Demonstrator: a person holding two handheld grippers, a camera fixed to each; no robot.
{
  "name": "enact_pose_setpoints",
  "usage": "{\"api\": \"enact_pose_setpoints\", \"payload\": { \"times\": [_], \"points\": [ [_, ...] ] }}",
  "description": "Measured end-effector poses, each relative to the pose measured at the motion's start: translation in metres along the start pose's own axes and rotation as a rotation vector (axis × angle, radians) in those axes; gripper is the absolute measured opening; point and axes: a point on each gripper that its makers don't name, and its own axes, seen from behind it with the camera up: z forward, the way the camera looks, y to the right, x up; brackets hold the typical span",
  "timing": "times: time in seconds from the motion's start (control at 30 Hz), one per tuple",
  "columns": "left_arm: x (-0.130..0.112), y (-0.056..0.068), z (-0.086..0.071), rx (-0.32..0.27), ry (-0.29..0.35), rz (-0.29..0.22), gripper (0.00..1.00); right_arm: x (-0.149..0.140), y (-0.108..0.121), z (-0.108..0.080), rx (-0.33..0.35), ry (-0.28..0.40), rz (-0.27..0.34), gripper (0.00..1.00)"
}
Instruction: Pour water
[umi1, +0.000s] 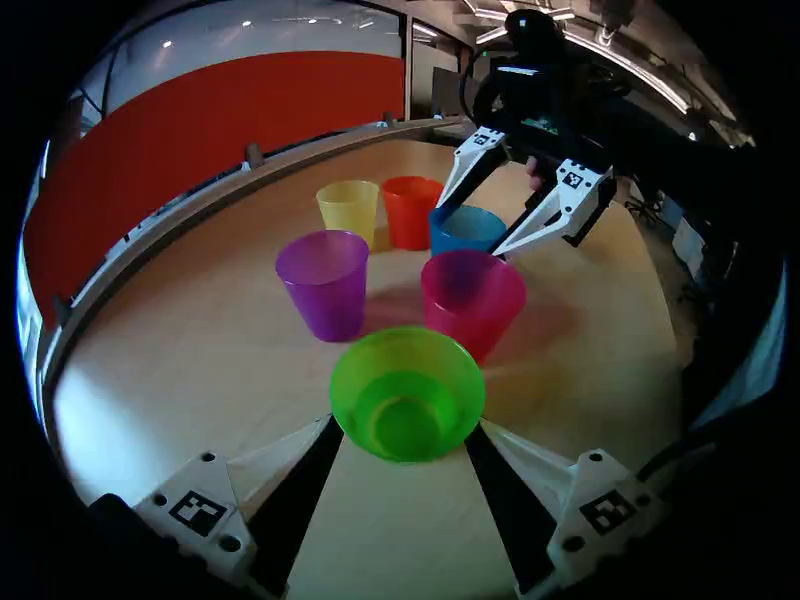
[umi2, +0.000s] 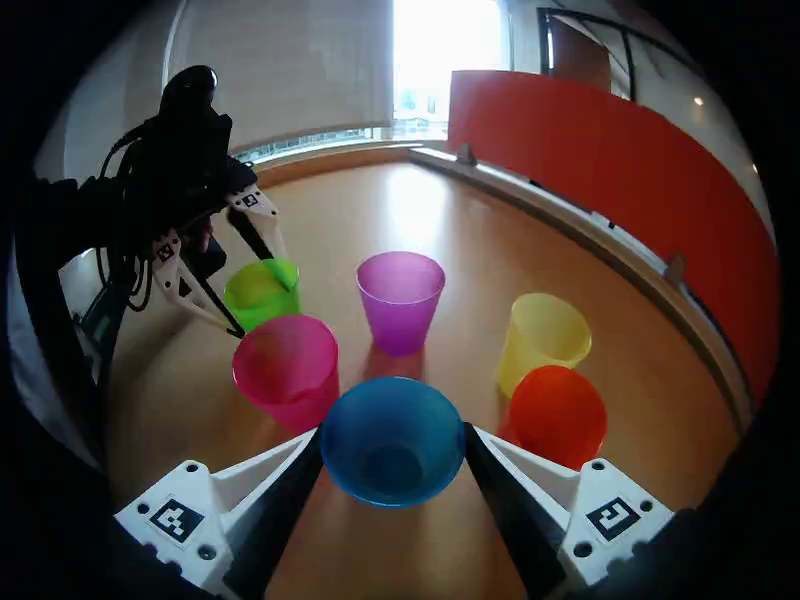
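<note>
**Two grippers gripping cups**

The left gripper (umi1: 405, 422) is clamping both fingers on the green cup (umi1: 407, 395), beside the pink cup (umi1: 473, 298) on the wooden table (umi1: 200, 350). The right gripper (umi2: 392, 432) is likewise squeezing the blue cup (umi2: 392, 455), between the pink cup and the orange cup (umi2: 557, 415).

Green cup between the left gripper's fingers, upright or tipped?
Upright: the green cup shows its rim on top, left gripper clamping its sides.

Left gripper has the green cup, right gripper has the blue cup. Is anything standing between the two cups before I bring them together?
Yes. The pink cup stands roughly on the line between the green cup and the blue cup. The purple cup stands off to one side of that line.
</note>
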Motion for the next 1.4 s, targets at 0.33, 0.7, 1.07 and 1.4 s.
{"api": "enact_pose_setpoints", "payload": {
  "times": [0.33, 0.7, 1.07, 1.4],
  "points": [
    [-0.007, -0.001, -0.009, 0.022, -0.012, -0.002, 0.87, -0.016, -0.003, -0.011, -0.015, -0.022, -0.002, 1.00],
    [-0.017, 0.000, -0.026, 0.047, -0.024, -0.009, 0.87, -0.030, -0.003, -0.031, -0.048, -0.030, 0.016, 1.00],
    [-0.028, -0.002, -0.044, 0.081, -0.032, -0.016, 0.86, -0.046, -0.003, -0.057, -0.095, -0.033, 0.037, 1.00],
    [-0.029, -0.012, -0.062, 0.137, -0.009, -0.052, 0.87, -0.050, -0.001, -0.074, -0.147, -0.007, 0.110, 1.00]
  ]
}}
